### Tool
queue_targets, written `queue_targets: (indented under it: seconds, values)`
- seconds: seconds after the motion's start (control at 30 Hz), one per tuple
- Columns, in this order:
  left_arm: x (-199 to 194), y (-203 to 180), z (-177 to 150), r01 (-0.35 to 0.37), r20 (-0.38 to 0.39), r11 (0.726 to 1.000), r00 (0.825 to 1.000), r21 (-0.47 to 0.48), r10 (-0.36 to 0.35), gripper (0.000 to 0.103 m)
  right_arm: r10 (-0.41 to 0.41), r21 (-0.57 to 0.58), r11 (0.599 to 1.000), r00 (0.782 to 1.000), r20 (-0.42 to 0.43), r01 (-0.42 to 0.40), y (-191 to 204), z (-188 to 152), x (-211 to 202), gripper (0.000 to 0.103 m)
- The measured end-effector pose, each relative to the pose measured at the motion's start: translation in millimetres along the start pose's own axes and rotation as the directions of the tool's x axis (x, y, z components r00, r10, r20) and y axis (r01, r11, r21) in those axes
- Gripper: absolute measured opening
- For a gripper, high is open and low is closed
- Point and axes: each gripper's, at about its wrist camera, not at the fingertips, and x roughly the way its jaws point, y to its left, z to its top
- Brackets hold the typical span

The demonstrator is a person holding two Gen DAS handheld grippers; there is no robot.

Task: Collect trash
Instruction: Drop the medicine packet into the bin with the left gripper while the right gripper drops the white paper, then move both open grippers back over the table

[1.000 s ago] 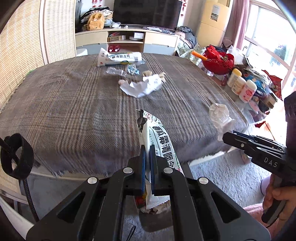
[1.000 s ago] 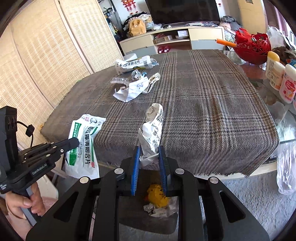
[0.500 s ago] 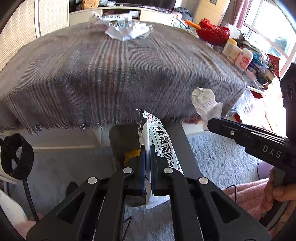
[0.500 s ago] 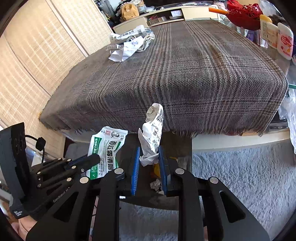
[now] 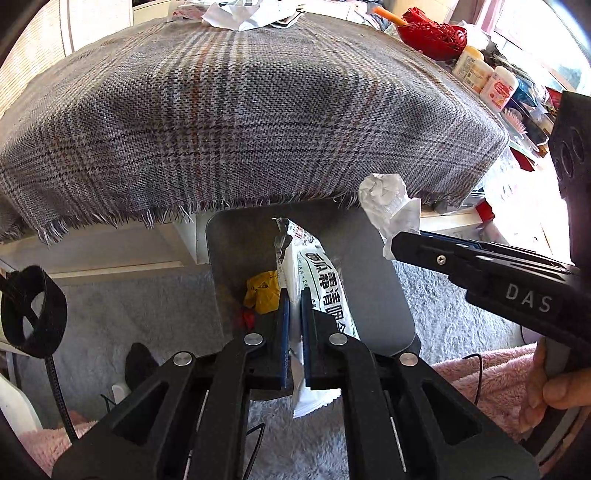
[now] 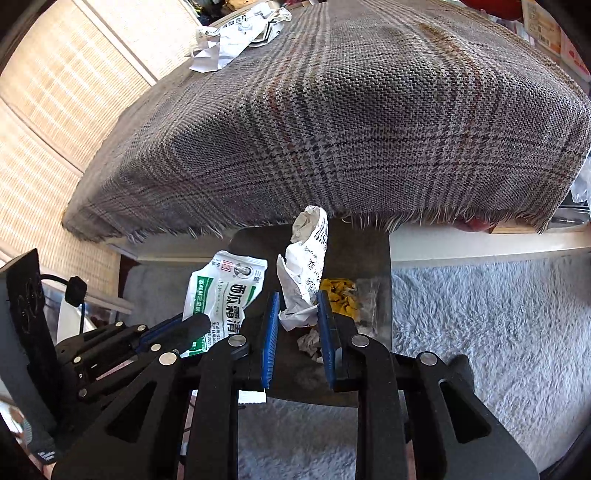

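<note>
My left claw (image 5: 293, 295) pinches a white medicine packet (image 5: 317, 280) printed with green and black characters, its torn top pointing up. Directly beyond it is the grey trash bin (image 5: 373, 295), with a yellow wrapper (image 5: 262, 291) and something red inside. My right claw (image 5: 397, 243) reaches in from the right, holding a crumpled white paper (image 5: 388, 199) over the bin's far right corner. Behind lies the plaid cloth (image 5: 240, 110) on the table, more paper scraps (image 5: 243, 13) at its far edge.

Plaid-clothed table (image 5: 236, 110), crumpled papers (image 5: 240, 16) at far edge, red basket (image 5: 432, 35)
</note>
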Motion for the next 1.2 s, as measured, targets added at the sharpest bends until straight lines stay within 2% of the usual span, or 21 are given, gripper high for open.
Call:
queue_targets:
  seconds: [0.13,0.23,0.43,0.53,0.6,0.67,0.8,0.93,1.03,1.1,1.2]
  values:
    - [-0.6,0.4,-0.9,-0.003,0.001,1.000,1.000,0.005,0.003,0.010,0.000,0.000,1.000,1.000,0.001,0.000,2.5,1.0,-1.2,0.024]
    - [-2.0,0.5,-0.4,-0.006,0.006,1.000,1.000,0.005,0.006,0.017,-0.004,0.001,1.000,1.000,0.003,0.004,1.4,0.4,-0.8,0.028]
    - [-6.0,1.7,-0.3,-0.006,0.017,1.000,1.000,0.000,0.006,0.029,-0.019,0.018,1.000,1.000,0.020,0.019,-0.8,2.3,-5.3,0.046]
    - [-7.9,-0.1,-0.7,-0.010,0.026,1.000,1.000,0.005,0.010,0.038,-0.038,0.028,0.999,0.999,0.036,0.037,-2.7,3.5,-8.8,0.064]
    - [-9.6,-0.7,-0.1,-0.017,0.033,1.000,0.999,0.009,0.017,0.054,-0.058,0.033,0.998,0.997,0.052,0.056,-3.4,4.4,-12.1,0.084]
    - [-11.6,-0.5,0.5,-0.023,0.039,1.000,0.999,0.011,0.023,0.065,-0.063,0.041,0.997,0.996,0.065,0.061,-3.6,5.3,-15.8,0.093]
    - [-18.9,1.4,1.8,-0.034,0.053,0.999,0.998,0.008,0.034,0.088,-0.050,0.059,0.997,0.995,0.081,0.045,-9.4,8.0,-19.6,0.098]
    - [-29.3,6.4,7.3,-0.036,0.067,0.999,0.997,-0.007,0.036,0.094,-0.001,0.060,0.998,0.993,0.119,-0.007,-7.4,17.2,-34.0,0.099]
    - [-41.6,12.7,19.3,-0.011,0.078,1.000,0.997,-0.022,0.013,0.095,0.042,0.043,0.998,0.984,0.173,-0.050,-3.7,30.0,-52.9,0.099]
    - [-51.3,18.2,33.8,-0.013,0.093,1.000,0.996,-0.027,0.016,0.095,0.046,0.033,0.998,0.975,0.218,-0.054,-2.9,43.6,-67.9,0.099]
    - [-64.7,32.3,60.1,-0.019,0.127,0.998,0.992,-0.059,0.026,0.095,0.032,0.031,0.999,0.970,0.240,-0.040,-3.6,68.1,-78.6,0.099]
